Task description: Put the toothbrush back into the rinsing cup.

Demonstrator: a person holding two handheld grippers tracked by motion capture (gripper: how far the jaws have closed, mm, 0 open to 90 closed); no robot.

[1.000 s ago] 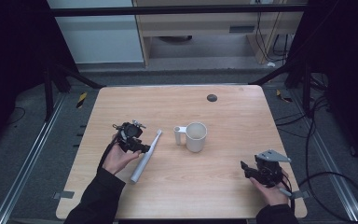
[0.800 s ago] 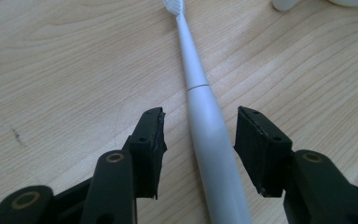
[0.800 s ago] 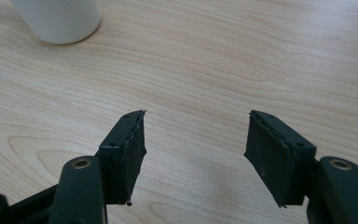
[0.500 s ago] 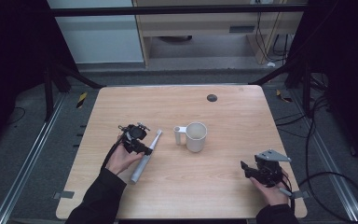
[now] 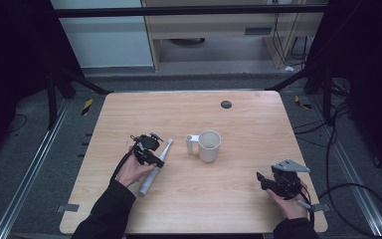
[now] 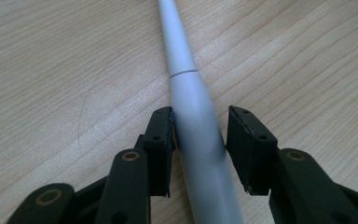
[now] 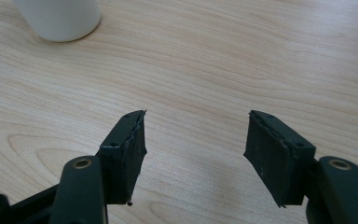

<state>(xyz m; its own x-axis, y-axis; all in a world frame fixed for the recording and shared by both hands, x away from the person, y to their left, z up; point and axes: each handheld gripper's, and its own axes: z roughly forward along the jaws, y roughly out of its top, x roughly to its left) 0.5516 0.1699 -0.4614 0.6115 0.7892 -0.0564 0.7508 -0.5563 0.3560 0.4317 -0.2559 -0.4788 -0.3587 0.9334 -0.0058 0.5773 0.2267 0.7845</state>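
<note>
A long grey-white rod (image 5: 146, 181) with a thin tapered end (image 6: 186, 88) lies on the wooden table (image 5: 248, 129), left of a white mug (image 5: 209, 146). My left gripper (image 5: 151, 155) is low over the rod's thick part, and its jaws have just been closing around it. In the left gripper view (image 6: 199, 140) one pad rests against the rod and the other stands a sliver off it. My right gripper (image 5: 261, 179) hovers near the table's front right corner. Its jaws (image 7: 196, 149) stand apart with bare wood between them, and the mug's base (image 7: 58, 16) is far ahead.
A small dark disc (image 5: 226, 104) lies near the table's far edge. Metal frame rails run along both sides of the table, and cables trail on the floor to the right.
My left gripper has sunk and shifted slightly right onto the rod, its jaws narrowing around it. The right gripper has kept still.
</note>
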